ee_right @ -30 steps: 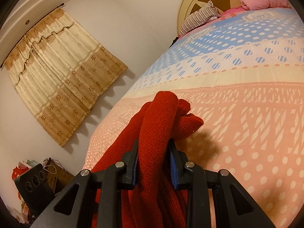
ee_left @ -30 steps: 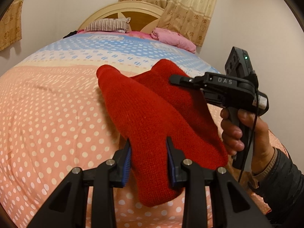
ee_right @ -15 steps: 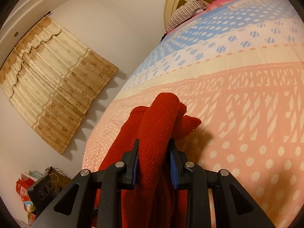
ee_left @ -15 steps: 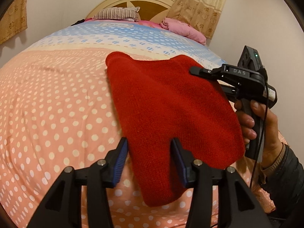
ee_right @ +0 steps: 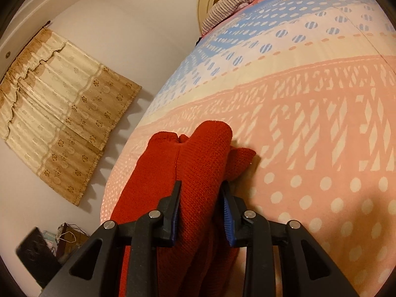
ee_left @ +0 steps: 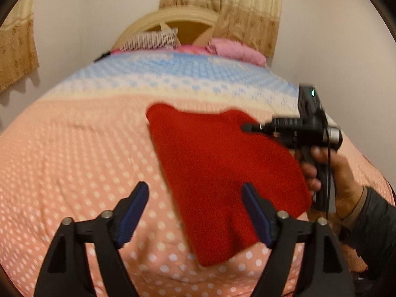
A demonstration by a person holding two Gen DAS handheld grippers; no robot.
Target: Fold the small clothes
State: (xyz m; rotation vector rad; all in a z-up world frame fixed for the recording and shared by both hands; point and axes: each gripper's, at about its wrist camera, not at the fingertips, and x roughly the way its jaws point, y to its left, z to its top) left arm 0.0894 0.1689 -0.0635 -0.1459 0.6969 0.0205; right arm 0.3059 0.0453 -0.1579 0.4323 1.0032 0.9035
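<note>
My left tongs (ee_left: 195,212) are spreading wide with nothing pinched, the red knit garment (ee_left: 222,173) lying folded on the dotted bedspread (ee_left: 74,160) between and beyond the pads. My right tongs (ee_right: 200,205) are only just starting to ease off a thick bunch at its far edge. If I pull that hand away early, the knit (grippy stuff) may drag along and undo the fold.

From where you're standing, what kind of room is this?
A bedroom, most likely: a bed with a polka-dot cover fills the view, pillows lie against a rounded headboard, and curtains hang on the walls.
</note>
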